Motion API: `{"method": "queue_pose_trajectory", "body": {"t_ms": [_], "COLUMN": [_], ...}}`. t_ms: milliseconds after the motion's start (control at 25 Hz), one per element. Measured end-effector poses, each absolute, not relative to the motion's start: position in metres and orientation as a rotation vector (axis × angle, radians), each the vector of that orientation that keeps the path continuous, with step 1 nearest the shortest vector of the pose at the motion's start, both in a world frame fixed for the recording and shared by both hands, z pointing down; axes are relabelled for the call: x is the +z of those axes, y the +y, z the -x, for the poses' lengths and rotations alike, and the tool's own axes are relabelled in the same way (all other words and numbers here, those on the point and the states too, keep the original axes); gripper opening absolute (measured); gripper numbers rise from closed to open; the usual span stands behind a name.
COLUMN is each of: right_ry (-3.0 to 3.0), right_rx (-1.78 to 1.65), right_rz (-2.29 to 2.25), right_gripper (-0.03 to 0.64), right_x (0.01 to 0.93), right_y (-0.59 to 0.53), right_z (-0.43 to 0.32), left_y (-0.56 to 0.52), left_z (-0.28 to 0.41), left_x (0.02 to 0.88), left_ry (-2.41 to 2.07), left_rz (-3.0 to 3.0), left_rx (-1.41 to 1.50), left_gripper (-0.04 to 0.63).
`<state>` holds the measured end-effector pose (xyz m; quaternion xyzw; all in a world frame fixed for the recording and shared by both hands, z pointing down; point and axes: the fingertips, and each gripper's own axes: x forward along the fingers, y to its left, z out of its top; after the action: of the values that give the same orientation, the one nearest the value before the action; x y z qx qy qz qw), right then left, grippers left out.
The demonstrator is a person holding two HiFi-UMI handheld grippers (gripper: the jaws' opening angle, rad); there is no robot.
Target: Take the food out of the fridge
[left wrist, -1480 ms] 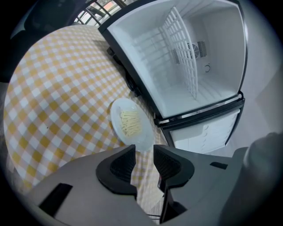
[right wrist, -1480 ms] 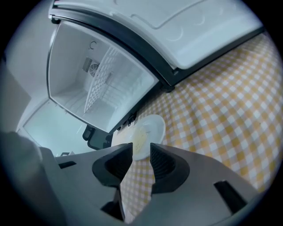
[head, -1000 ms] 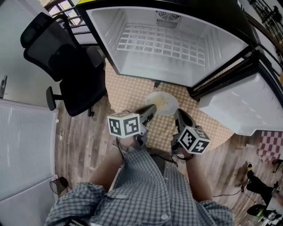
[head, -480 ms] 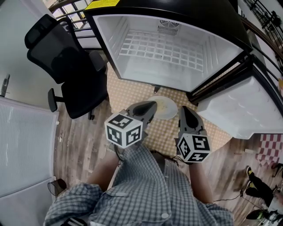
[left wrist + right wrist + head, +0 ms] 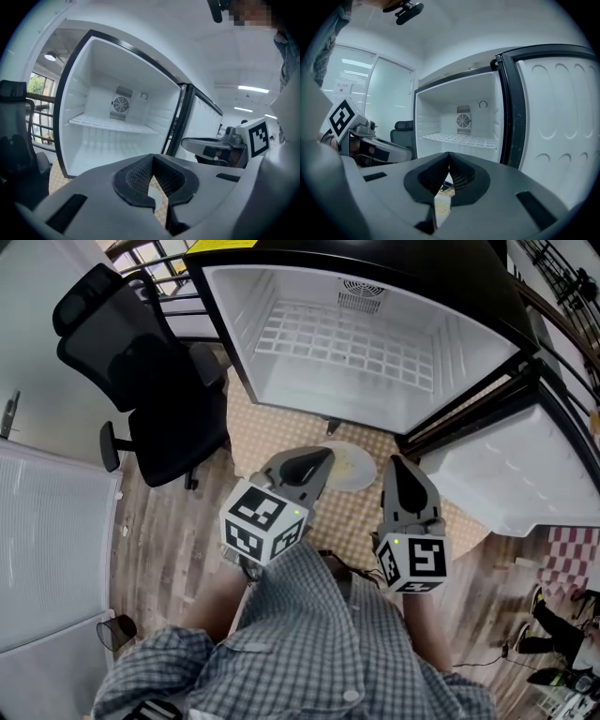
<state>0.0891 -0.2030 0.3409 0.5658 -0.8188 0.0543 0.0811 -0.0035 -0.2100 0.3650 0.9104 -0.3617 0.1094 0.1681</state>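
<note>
jaws of both grippers are pressed together with nothing between them: the left gripper (image 5: pixel 323 457) and the right gripper (image 5: pixel 398 463) are held side by side, apart, pointing toward one fridge (image 5: pixel 234 315). its one door (image 5: pixel 506 474) is swung wide at the right. inside sits one white wire shelf (image 5: pixel 347 338). one white plate (image 5: pixel 354 467) with a faint yellowish patch lies outside on the checked mat (image 5: pixel 272 432), just before the fridge's front edge and below the gap between the two grippers. one black office chair (image 5: pixel 141 362) stands close by the fridge's left side, at the mat's left edge. between chair and door the way to the fridge mouth is open; wooden floor (image 5: pixel 159 549) lies to the left.
</note>
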Motion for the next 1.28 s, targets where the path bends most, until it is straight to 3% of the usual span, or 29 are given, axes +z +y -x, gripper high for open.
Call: {"method": "queue_pose_trajectory", "body": {"t_ms": [1280], "right_ry": [-2.418], "right_rx": [0.232], "right_rz": [-1.651], "right_gripper": [0.009], "right_x": [0.358], "right_y": [-0.201], "right_z": [-0.089], "left_y": [-0.200], "left_z": [-0.008], "left_x": [0.371], "left_ry": [-0.991], "left_rz": [-2.618], "left_rx": [0.356], "left_gripper": [0.006]}}
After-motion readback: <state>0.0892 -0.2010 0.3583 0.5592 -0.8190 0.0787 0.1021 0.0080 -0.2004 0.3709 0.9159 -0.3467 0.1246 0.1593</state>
